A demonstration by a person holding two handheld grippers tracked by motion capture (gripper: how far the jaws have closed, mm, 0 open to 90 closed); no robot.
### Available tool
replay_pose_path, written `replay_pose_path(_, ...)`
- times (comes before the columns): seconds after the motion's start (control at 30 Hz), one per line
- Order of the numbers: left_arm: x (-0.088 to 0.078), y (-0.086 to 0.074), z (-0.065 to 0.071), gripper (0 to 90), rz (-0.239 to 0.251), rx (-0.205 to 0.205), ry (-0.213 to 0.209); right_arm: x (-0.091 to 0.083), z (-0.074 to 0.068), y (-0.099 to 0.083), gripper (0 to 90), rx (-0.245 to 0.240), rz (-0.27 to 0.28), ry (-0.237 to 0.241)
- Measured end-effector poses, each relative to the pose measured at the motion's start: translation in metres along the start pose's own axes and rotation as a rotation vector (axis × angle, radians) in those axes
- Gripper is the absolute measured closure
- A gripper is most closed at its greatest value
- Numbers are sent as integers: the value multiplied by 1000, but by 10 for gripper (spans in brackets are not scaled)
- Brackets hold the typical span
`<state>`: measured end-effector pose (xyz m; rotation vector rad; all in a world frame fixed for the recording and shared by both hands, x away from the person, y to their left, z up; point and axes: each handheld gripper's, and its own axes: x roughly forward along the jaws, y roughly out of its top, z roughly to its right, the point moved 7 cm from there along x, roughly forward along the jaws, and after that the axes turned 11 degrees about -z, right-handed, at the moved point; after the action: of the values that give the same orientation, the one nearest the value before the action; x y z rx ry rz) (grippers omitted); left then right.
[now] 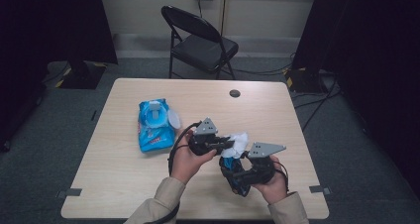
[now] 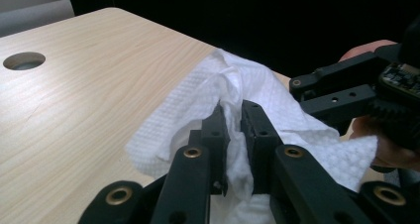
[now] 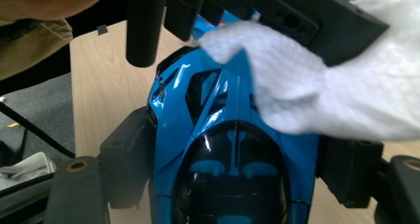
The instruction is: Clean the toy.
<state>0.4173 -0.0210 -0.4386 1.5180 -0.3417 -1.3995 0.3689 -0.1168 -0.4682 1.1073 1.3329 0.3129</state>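
My left gripper [image 2: 236,112] is shut on a crumpled white wipe [image 2: 267,92], pinched between its two black jaws. In the high view that gripper [image 1: 229,143] holds the wipe [image 1: 238,141] just above my right gripper [image 1: 233,173]. The right gripper [image 3: 237,159] is shut on a shiny blue toy car [image 3: 223,135], one jaw on each side of its body. The wipe [image 3: 322,95] drapes over the front right part of the car. Both hands hover over the near right part of the table [image 1: 124,169].
A blue pack of wet wipes [image 1: 154,125] lies with its lid flipped open on the table's left half. A round cable hole [image 1: 235,93] sits near the far edge. A black folding chair [image 1: 198,38] stands behind the table, and dark curtains hang on both sides.
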Motion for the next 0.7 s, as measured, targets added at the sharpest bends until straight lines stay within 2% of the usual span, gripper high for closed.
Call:
replay_pose_path(0.23,1,-2,-3,817,-2,-7,0,0,-2,1,245,-9,0,6)
replay_pose_path(0.37,-3,-4,-6,816,-4,-11,20,0,-4,2,245,-15,2,10)
replay_pose_path(0.43,-7,-5,-10,815,-5,-24,43,0,-4,3,245,-15,8,7)
replay_pose_path(0.57,-18,-4,-13,815,22,-40,39,-2,-1,2,245,-7,11,0)
replay_pose_path(0.7,-32,0,-9,815,45,-26,39,-4,7,-2,245,18,12,-21)
